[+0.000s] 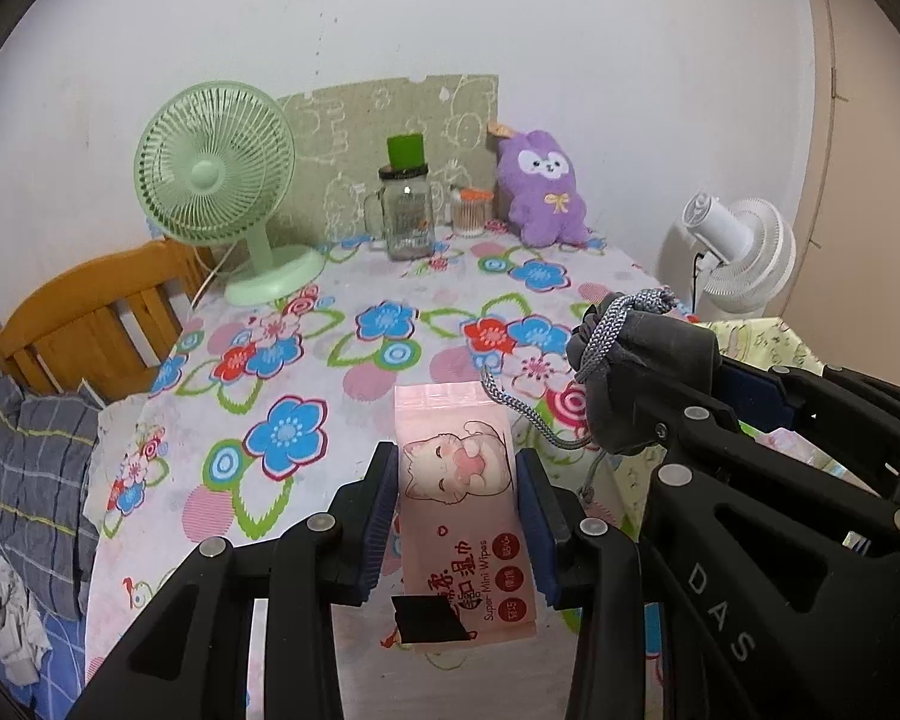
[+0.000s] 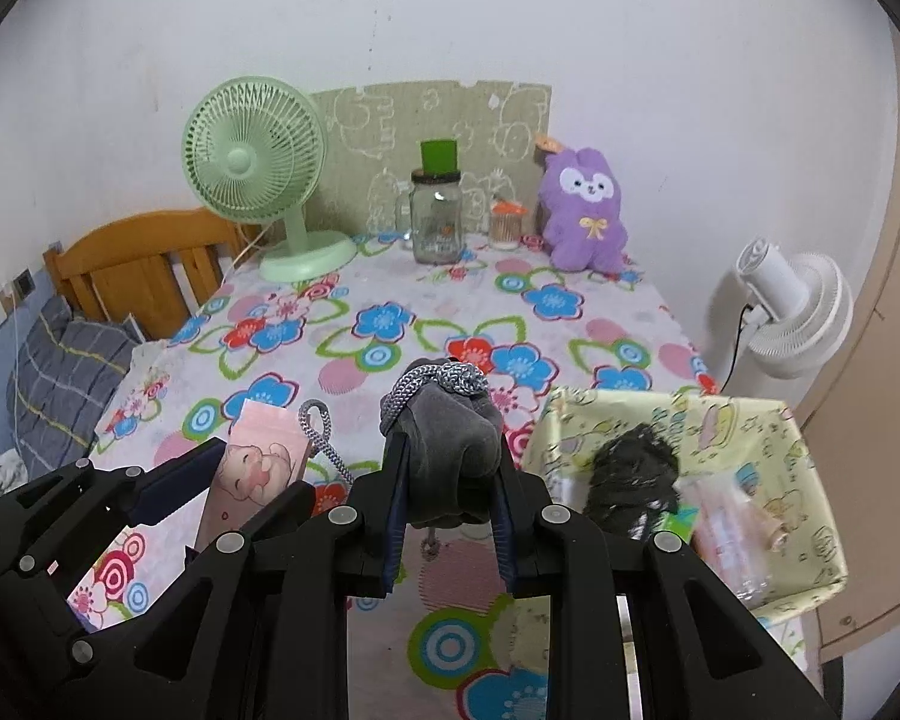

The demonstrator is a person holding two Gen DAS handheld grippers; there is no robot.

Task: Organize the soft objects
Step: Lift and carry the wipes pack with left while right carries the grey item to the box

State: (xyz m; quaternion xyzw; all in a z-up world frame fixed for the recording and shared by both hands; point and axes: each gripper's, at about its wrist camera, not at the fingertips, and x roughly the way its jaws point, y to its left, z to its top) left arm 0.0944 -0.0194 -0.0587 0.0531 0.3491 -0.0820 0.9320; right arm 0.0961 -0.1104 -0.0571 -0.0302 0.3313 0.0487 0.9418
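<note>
A: Wipes pack (image 1: 465,516) sits clamped in the left hand-held gripper (image 1: 457,519) above the table (image 1: 342,360); grey pouch (image 2: 453,456) pinched in the right hand-held gripper (image 2: 450,516).

B: Yellow basket (image 2: 810,462) beside them already holds some items; both await dropping in, I judge.

A flat pink plastic pack of wet wipes printed with a cartoon cat (image 1: 459,492) is held lengthwise above the flowered tabletop. Beside it, a bunched grey velvet drawstring pouch (image 2: 453,450) trails its grey-white braided cord (image 2: 321,438).
</note>
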